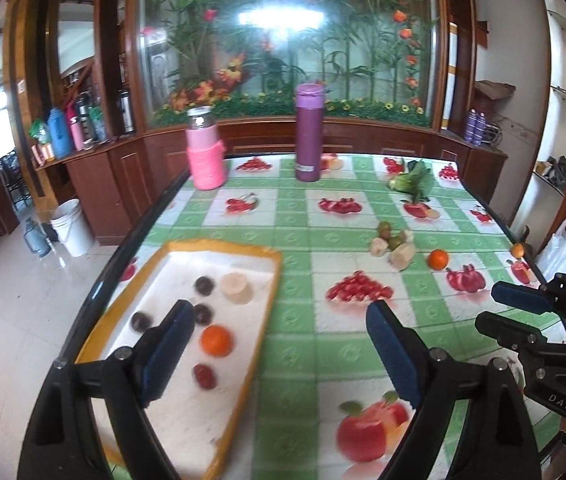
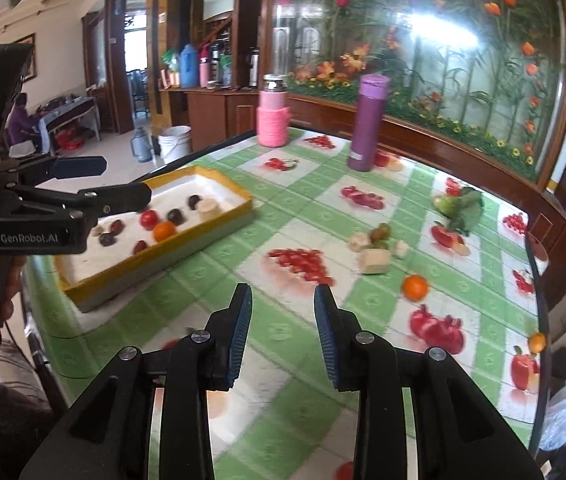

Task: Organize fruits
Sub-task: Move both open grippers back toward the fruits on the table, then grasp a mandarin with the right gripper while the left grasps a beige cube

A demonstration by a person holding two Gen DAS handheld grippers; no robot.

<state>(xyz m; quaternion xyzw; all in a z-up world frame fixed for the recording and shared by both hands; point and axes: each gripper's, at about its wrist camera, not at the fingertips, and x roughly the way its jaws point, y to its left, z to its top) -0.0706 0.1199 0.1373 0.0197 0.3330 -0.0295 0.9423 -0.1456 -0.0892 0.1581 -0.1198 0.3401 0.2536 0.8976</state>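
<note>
Two handheld grippers hover over a bench (image 1: pixel 323 236) covered with a green and white checked cloth printed with fruit pictures. No earlier view is available, so only the present positions are told.

On the left side of the bench lies a shallow white tray (image 1: pixel 219 246) with a yellow rim. Inside it sit an orange (image 1: pixel 216 340), several dark plums, a small red fruit (image 1: pixel 204 375) and a pale banana piece (image 1: pixel 237 287).

The left gripper (image 1: pixel 279 356) hangs above the near end of the tray, its blue-padded jaws spread wide with nothing between them. The right gripper (image 2: pixel 283 336) is over bare cloth toward the middle of the bench, its jaws a little apart and also empty. A hand (image 2: pixel 7 292) grasping the left gripper's handle shows at the edge of the right wrist view.

Farther right on the cloth, well apart from the tray, rests a loose cluster: green fruits (image 1: pixel 393 236) and pale banana chunks (image 1: pixel 401 256), with another orange (image 1: pixel 437 259) just beside them. A smaller orange fruit (image 1: pixel 517 249) sits near the right edge. A leafy green vegetable (image 1: pixel 413 181) lies farther back.

At the far end stand a pink flask (image 1: pixel 204 152) and a tall purple flask (image 1: pixel 309 132).
</note>
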